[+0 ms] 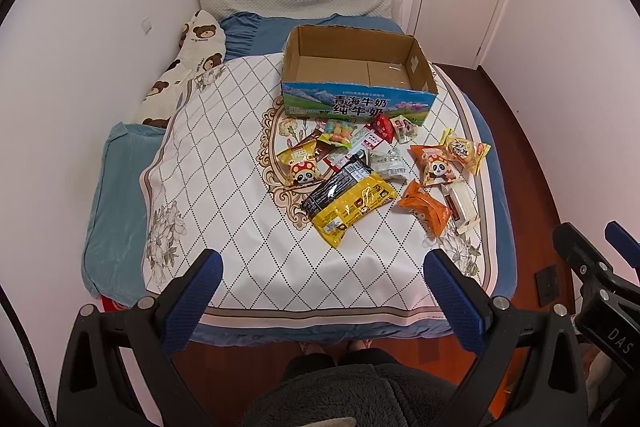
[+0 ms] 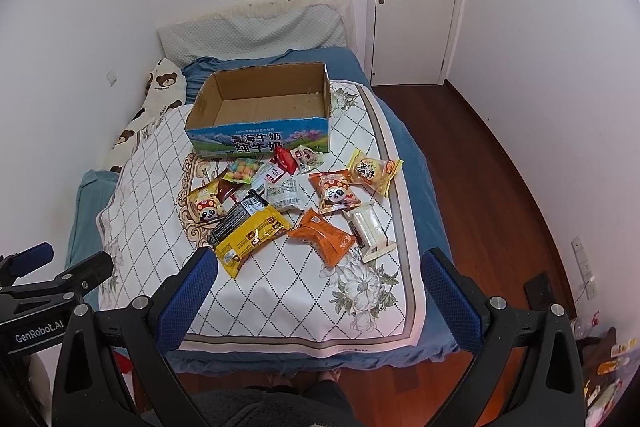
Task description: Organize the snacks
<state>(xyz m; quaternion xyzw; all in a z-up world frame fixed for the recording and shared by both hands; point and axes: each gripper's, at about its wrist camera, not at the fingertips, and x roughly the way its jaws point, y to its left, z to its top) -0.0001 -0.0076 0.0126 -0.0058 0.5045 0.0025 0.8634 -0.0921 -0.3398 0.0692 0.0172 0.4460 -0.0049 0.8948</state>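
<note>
A white cloth [image 1: 224, 187] with a dark dotted diamond grid, grey flowers and a tan scroll border covers the blue bed [image 1: 108, 195], beside a cream pillow [image 1: 188, 67] printed with brown bears. The cardboard box [image 1: 356, 99] is plain brown inside, blue and green outside. Among the snacks lie a yellow-and-black packet [image 1: 348, 203] and an orange packet [image 1: 426, 209]; the floor [image 2: 472, 163] is reddish-brown wood.

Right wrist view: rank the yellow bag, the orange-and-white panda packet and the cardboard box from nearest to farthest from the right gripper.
1. The yellow bag, lying just beyond the left finger of the open right gripper.
2. The orange-and-white panda packet, mid-bed, right of centre.
3. The cardboard box, farthest back, with nothing visible inside, behind all the snacks.
</note>
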